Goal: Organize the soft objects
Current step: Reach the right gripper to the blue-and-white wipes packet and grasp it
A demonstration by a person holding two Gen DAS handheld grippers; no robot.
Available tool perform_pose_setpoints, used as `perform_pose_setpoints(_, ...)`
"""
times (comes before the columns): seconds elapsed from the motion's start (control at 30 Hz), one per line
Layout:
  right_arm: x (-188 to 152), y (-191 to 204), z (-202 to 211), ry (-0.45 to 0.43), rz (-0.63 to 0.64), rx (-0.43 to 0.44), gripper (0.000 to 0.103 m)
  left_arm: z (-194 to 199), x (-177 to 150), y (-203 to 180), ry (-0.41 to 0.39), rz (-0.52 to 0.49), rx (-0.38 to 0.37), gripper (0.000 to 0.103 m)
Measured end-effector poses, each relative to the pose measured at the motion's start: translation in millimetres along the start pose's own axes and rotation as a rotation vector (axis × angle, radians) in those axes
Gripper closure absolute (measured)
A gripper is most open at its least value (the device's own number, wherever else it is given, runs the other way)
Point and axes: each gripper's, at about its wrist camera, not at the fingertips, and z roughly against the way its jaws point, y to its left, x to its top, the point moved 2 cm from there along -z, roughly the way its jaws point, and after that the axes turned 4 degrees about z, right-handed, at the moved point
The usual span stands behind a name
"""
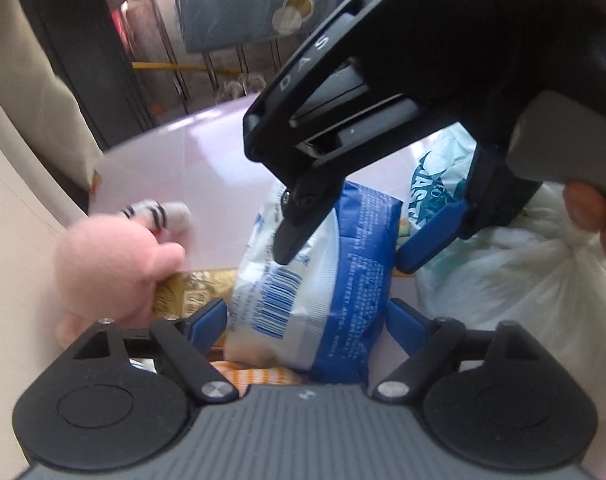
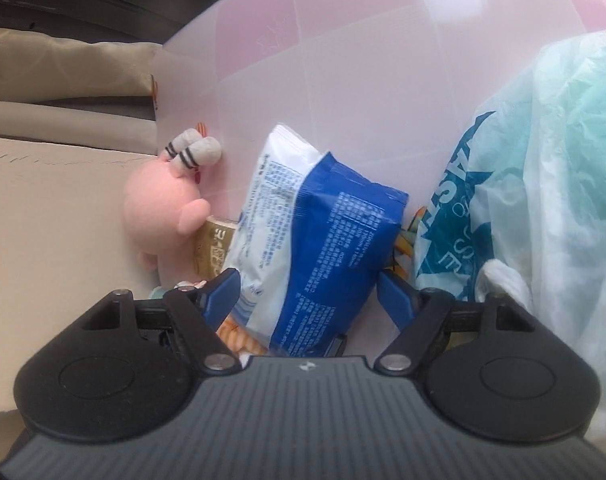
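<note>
Pale pink worktop [image 2: 343,60] fills the far half of both views, its glossy top marked with faint grid lines; a beige cushion [image 2: 63,64] lies beyond its left edge. At right, a heap of translucent white plastic bags [image 2: 563,168], one printed in teal lettering, rests on the worktop. At centre, a blue-and-white soft packet [image 2: 315,248] stands tilted, its far end raised and its barcode panel facing the left wrist camera. To its left, a pink plush toy [image 2: 159,216] with grey, black-striped ears lies on the worktop, and a gold-printed packet [image 2: 215,248] sits wedged between toy and blue packet. Orange-checked fabric [image 1: 259,376] shows under the near end of the blue packet.

My right tool [image 1: 343,256] enters the left wrist view from the upper right, jaws spread wide, one dark fingertip [image 1: 287,244] touching the packet's white panel and the blue one at its right edge. In its own view the right tool [image 2: 307,292] straddles the packet's near end without pinching it. My left tool [image 1: 307,320] is likewise wide, a blue pad on each side of the packet's near end; whether the pads touch it I cannot tell.
</note>
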Motion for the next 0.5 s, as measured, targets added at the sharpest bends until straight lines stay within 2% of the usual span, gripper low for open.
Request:
perform_pose_setpoints(0.17, 2, -2, -10, -0.013, -0.01, 0.031, 0.025, -2, 1, 2, -0.016, 0.028, 0.027, 0.023)
perform_pose_setpoints(0.27, 1, -2, -6, -0.063, -0.002, 0.035, 0.031, 5, 4, 4, -0.024, 0.063, 0.029, 0.032)
perform_pose_setpoints(0.3, 0, -2, -4, -0.078, -0.001, 0.038, 0.036, 9, 4, 4, -0.03, 0.074, 0.027, 0.034)
perform_pose_setpoints(0.5, -8, -1, 14, -0.119, 0.007, 0.077, 0.042, 30, 9, 4, -0.051, 0.092, 0.042, 0.036)
